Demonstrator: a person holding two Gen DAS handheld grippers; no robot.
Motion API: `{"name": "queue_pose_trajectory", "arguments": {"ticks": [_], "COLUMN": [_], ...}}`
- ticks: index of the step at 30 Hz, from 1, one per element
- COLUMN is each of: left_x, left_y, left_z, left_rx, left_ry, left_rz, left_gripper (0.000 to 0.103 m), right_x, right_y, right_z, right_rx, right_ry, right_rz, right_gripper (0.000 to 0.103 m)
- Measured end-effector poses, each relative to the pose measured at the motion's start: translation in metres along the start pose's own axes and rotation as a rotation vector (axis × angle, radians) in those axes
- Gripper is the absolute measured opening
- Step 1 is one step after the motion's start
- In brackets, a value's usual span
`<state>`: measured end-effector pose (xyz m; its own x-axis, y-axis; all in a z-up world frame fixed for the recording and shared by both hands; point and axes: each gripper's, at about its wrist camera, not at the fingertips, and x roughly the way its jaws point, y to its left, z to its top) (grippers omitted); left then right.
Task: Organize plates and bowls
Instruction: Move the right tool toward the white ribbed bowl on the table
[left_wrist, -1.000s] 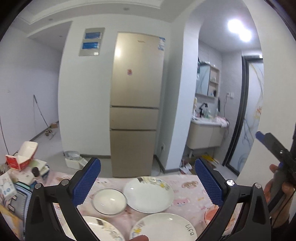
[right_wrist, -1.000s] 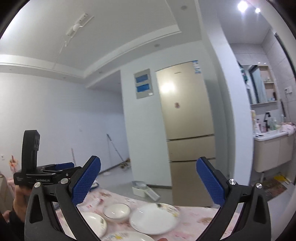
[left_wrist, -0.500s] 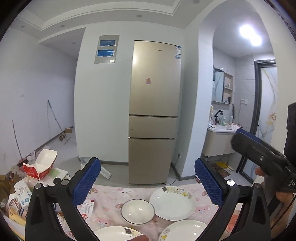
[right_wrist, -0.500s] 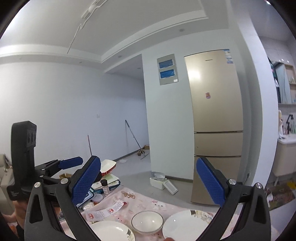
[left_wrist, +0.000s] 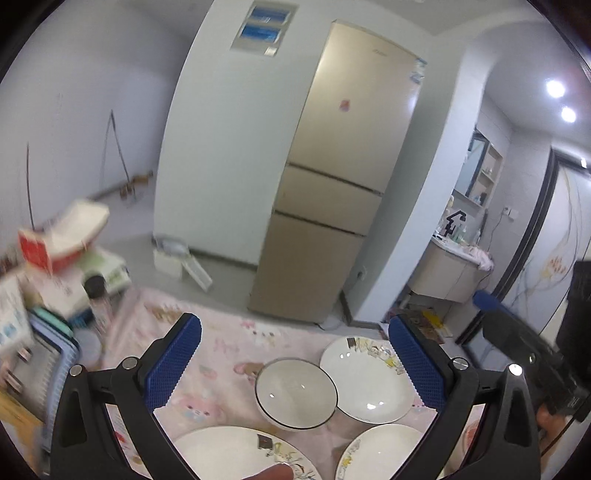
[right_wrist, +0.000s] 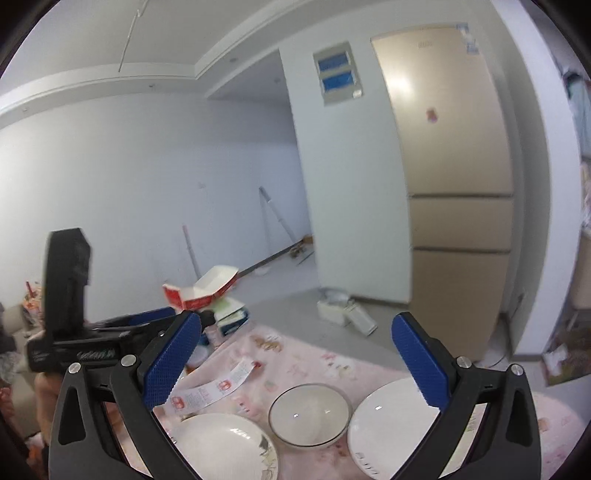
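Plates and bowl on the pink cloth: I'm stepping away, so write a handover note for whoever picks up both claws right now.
Left claw: open, empty, above the table.
Right claw: open, empty, also above the table.
On the pink tablecloth: one bowl in the middle, a far plate just to its right, a near-left plate and a near-right plate. All lie separately; none are stacked.
Done: nothing grasped or stacked yet.
Left: gather the three plates into one pile and place the bowl. The near-left plate looks the easiest first pick.
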<state>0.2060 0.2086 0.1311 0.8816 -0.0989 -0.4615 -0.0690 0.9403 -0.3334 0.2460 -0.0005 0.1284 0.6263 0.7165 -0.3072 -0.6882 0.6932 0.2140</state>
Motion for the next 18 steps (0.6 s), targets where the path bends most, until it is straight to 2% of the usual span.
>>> {"name": "queue_pose_trajectory", "arguments": {"ticks": [2, 6, 9, 11, 13, 15, 18], "left_x": [0.021, 0.058, 0.086, 0.101, 0.114, 0.127, 0.146], "left_y": [0.019, 0.045, 0.061, 0.064, 0.067, 0.067, 0.065], "left_z": [-0.006, -0.021, -0.037, -0.047, -0.056, -0.065, -0.079], "left_rx": [-0.063, -0.150, -0.216, -0.237, -0.251, -0.255, -0.231], "left_ry": [0.056, 0.151, 0.217, 0.258, 0.291, 0.333, 0.410], "left_rz": [0.006, -0.005, 0.040, 0.037, 0.013, -0.002, 0.015], "left_gripper": [0.103, 0.103, 0.103, 0.102, 0.099, 0.093, 0.083], "right_x": [0.013, 0.041, 0.061, 0.075, 0.086, 0.096, 0.111], "right_y": [-0.012, -0.038, -0.059, -0.070, -0.081, -0.087, -0.088], "right_z": [-0.009, -0.031, -0.050, -0.063, -0.075, -0.085, -0.100], "right_rx": [0.047, 0.101, 0.154, 0.157, 0.148, 0.166, 0.163], "right_ry": [0.050, 0.145, 0.225, 0.283, 0.334, 0.379, 0.436], "right_rz": [0.018, -0.028, -0.038, -0.075, -0.110, -0.104, -0.082], "right_gripper": [0.103, 0.103, 0.103, 0.101, 0.089, 0.083, 0.065]}}
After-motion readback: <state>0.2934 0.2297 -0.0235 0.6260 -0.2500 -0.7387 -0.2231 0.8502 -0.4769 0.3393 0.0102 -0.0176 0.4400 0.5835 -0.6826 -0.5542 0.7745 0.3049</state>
